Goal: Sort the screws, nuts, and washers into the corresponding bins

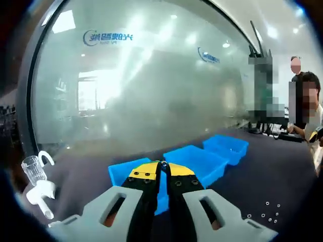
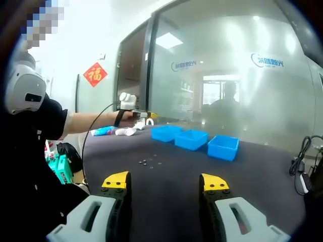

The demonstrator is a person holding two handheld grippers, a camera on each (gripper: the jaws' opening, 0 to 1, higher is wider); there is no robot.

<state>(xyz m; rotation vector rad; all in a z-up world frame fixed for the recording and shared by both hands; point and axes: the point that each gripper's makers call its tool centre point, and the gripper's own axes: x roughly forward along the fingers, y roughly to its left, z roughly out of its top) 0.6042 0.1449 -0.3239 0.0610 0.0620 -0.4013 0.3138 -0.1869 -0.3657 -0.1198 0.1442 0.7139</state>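
My left gripper has its yellow-tipped jaws shut on a small dark metal part; its kind is too small to tell. It hovers over the nearest of three blue bins, with the middle bin and the far bin beyond. In the right gripper view a person's hand holds the left gripper above the left bin. My right gripper is open and holds nothing, low over the dark table. Loose small parts lie in front of it, and the same loose parts show to the left gripper's right.
A clear cup and a white plastic piece stand on the table's left side. Frosted glass walls rise behind the bins. Cables lie at the right edge. People stand at the far right. The person's dark sleeve is close on the left.
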